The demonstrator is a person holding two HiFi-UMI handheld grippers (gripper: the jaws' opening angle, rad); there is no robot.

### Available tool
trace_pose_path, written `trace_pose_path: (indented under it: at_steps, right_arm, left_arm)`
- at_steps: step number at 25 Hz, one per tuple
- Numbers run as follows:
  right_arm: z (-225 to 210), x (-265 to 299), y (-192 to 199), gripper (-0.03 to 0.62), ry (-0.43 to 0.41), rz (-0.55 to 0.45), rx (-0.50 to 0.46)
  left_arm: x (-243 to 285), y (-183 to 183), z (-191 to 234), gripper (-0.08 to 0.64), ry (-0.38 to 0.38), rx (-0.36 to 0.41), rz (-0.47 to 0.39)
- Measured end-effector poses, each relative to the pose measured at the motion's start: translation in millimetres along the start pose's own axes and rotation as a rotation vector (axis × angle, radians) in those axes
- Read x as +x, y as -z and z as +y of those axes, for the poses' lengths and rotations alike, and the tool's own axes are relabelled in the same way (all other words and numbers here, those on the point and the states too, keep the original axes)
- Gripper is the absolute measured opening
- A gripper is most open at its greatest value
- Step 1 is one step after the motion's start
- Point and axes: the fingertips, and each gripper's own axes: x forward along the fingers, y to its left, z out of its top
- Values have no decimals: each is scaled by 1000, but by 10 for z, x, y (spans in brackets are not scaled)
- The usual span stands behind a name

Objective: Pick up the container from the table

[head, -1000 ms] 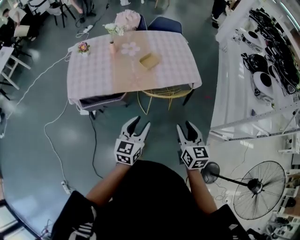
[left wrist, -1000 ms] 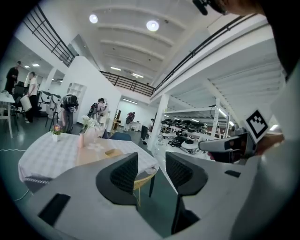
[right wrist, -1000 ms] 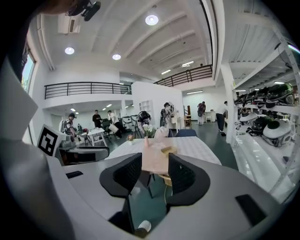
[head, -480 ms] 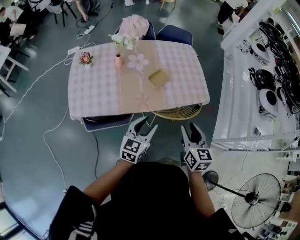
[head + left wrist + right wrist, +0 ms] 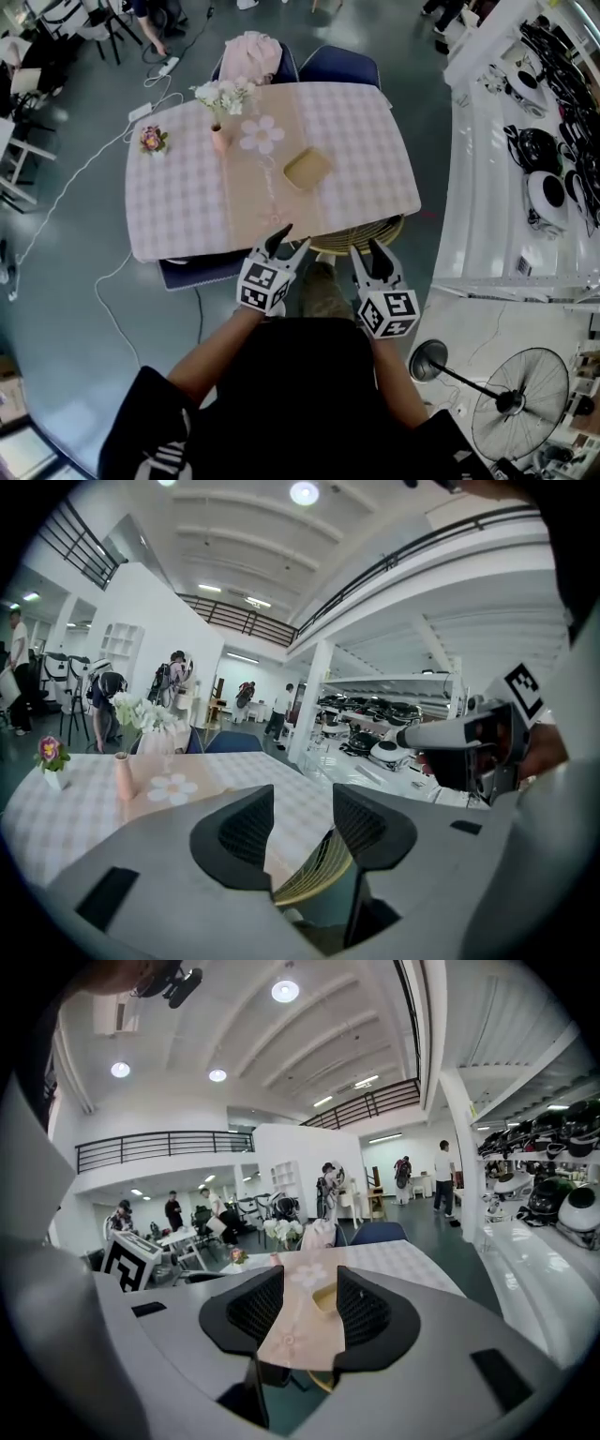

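Observation:
The container (image 5: 307, 169) is a shallow tan box lying on the tan runner near the middle of the pink checked table (image 5: 178, 206). Both grippers hover at the table's near edge, short of it. My left gripper (image 5: 283, 242) has its jaws opening, with nothing between them; in its own view (image 5: 303, 803) only the table edge and a yellow wire chair show through the gap. My right gripper (image 5: 373, 255) is open and empty. Through the jaw gap in the right gripper view (image 5: 309, 1283), the container (image 5: 325, 1298) shows far ahead.
A pink vase with white flowers (image 5: 219, 136) and a small flower pot (image 5: 150, 141) stand on the table's left part. A yellow wire chair (image 5: 361, 236) is tucked under the near edge. Blue chairs (image 5: 339, 66) are beyond it, white shelving (image 5: 487, 187) to the right, a fan (image 5: 520, 403) behind.
Both grippers have travelled forward together, from open floor up to the table's near edge. The table and container now lie closer in the head view.

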Motion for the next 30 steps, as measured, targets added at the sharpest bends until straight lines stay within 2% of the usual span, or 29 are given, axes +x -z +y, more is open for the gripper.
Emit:
trace_pose_path:
  at_steps: [4,9,13,17,21,27,30]
  right_arm:
    - [-415,390,-242,146,-72,-10,5]
    - [-841,922,-548,146,-144,-18,-10]
    - [-1170,1231,-659,146,-199,-21,38]
    - [-1394,1434,-652,146,-231,14,33]
    - [-1652,1546,-662,146,-240,45,9]
    - [-2007,1666,-596,146,-235,91,33]
    - [-2146,1703,-571,146,-222,101,56]
  left_arm:
    - [532,-95,91,178,-45,6,42]
    - [1168,32,378,178,-84,-39,133]
    - [1709,245,585,179,-105,12,232]
    - [2059,500,833,179,-151,47,319]
    - [2332,772,974,178,-158,130,422]
    - [2618,1094,1221,179,-152,136,543]
    - [2671,1288,1316,178,-153,160,639]
